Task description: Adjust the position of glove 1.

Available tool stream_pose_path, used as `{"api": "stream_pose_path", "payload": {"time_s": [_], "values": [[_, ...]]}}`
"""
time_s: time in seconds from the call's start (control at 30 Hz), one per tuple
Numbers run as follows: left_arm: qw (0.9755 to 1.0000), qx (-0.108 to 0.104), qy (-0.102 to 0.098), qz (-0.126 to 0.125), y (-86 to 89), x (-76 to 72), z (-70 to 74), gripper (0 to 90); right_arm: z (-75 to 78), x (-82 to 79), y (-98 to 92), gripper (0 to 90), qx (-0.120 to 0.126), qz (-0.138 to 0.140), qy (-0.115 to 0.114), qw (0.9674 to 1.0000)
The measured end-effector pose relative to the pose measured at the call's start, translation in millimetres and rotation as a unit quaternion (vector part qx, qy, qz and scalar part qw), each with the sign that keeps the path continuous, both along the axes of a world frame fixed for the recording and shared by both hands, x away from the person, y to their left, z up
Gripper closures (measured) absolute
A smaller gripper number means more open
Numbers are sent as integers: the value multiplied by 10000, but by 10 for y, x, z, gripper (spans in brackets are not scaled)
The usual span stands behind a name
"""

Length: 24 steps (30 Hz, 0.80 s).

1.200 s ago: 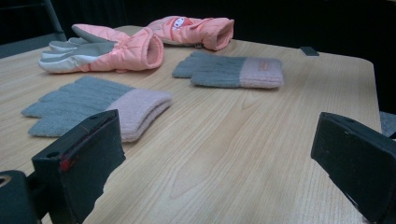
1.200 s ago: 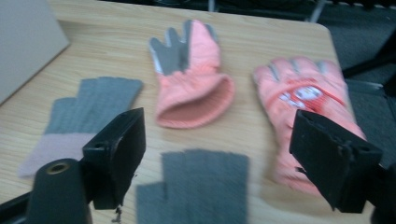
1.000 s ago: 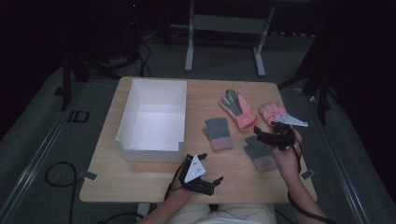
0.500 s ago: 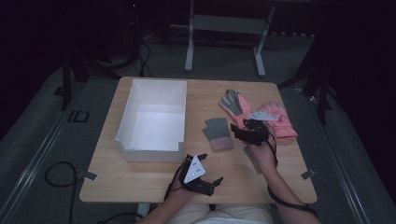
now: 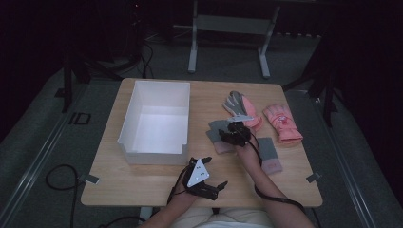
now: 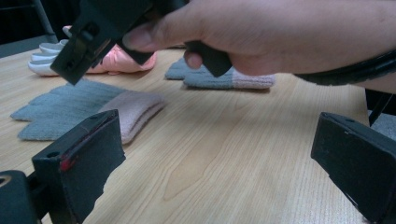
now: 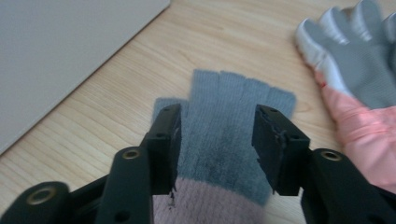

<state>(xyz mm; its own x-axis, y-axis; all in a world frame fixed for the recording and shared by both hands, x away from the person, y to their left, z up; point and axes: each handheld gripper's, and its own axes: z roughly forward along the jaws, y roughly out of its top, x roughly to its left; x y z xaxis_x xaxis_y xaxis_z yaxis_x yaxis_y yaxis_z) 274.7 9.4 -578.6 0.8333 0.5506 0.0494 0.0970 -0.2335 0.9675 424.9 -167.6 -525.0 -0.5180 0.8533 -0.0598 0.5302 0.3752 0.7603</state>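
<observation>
On the wooden table (image 5: pixel 142 183), beside the white bin (image 5: pixel 154 124), the right gripper (image 7: pixel 217 140) sinks over the grey glove (image 7: pixel 229 128), its jaws just closing but not yet pinching. The left gripper (image 6: pixel 219 172) rests open near the table's front edge. The pick-up step looks under way; next the jaws need to press down and clamp the knit.

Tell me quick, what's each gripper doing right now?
Left gripper: open, holding nothing, low over the table.
Right gripper: open, just been closing, astride the grey glove, not yet gripping.

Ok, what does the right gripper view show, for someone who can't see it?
The right tongs hang over a grey glove with a pink cuff, their jaws closing in on either side of it. It lies flat on a wooden table, beside a pink and grey glove.
</observation>
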Motion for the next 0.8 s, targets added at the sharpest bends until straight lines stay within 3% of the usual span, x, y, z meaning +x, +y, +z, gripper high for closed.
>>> {"api": "stream_pose_path", "payload": {"time_s": [0.17,0.37,0.43,0.53,0.57,0.63,0.8], "values": [[10000,-9,-2,-24,-1,-5,0,20,-72,68,26,541,-201,-3,12,9998],[10000,-34,26,-36,-3,-3,-1,20,-216,181,46,559,-409,-64,233,9989],[10000,-15,11,-37,-5,-8,-1,20,-295,208,58,588,-513,13,407,9979],[10000,0,-7,-28,-9,-11,-1,20,-310,214,55,674,-420,89,413,9982],[10000,-6,2,-21,-9,-11,-1,20,-302,218,68,744,-497,123,417,9978],[10000,-10,12,-19,-8,-9,-1,20,-291,218,89,801,-525,106,471,9975],[10000,-19,-7,-32,-4,-13,-1,20,-222,191,110,845,-381,102,625,9973]]}}
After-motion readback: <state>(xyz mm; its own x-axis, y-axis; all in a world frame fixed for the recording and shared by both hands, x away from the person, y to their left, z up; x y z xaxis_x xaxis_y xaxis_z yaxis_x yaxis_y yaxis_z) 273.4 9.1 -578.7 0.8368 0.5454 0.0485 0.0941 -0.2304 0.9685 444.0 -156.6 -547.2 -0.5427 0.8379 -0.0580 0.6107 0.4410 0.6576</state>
